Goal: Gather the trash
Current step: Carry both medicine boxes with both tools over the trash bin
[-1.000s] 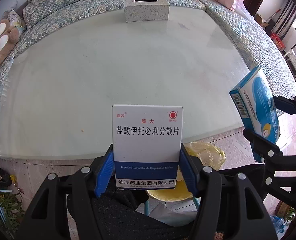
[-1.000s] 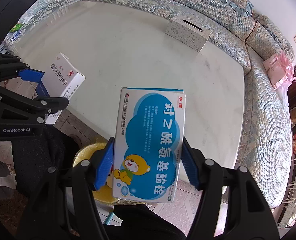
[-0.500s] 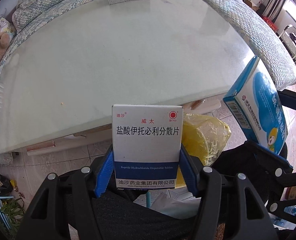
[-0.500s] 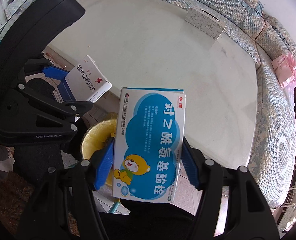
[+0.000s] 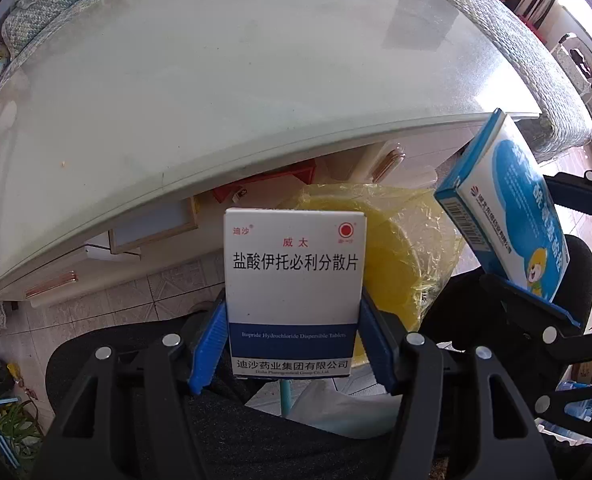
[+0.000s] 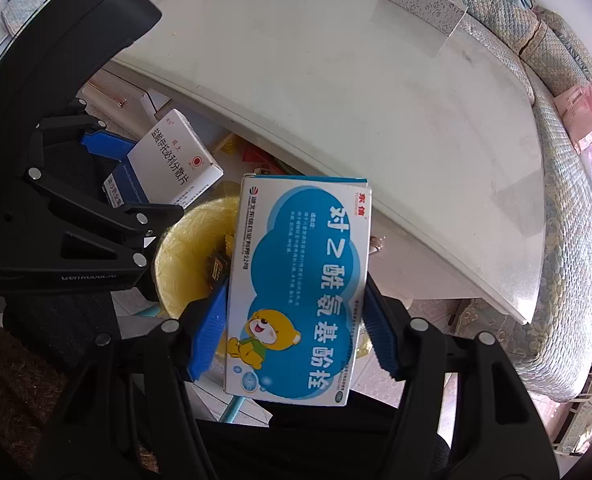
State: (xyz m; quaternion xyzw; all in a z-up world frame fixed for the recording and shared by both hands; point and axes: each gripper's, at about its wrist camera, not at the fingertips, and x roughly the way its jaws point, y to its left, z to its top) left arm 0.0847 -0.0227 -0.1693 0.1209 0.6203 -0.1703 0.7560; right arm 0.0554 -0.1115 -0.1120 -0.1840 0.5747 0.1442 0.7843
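Note:
My left gripper (image 5: 292,336) is shut on a white and dark-blue medicine box (image 5: 294,276); the box also shows in the right wrist view (image 6: 172,160). My right gripper (image 6: 296,332) is shut on a blue and white medicine box with a cartoon bear (image 6: 300,292), seen at the right in the left wrist view (image 5: 508,216). Both boxes hang over a yellow bin lined with a yellow bag (image 5: 396,256), (image 6: 188,252), which stands on the floor below the table's front edge. Some dark trash (image 6: 216,270) lies inside the bin.
A white glass-topped table (image 5: 236,80) fills the upper view, with a patterned tissue box (image 6: 424,0) at its far side. A quilted sofa (image 6: 556,120) wraps around the table. Drawers with copper handles (image 5: 50,280) sit under the tabletop. Tiled floor lies below.
Both grippers have drawn back off the table and lowered with their boxes. The yellow bin has come into fuller view beneath them, and the two grippers are closer together.

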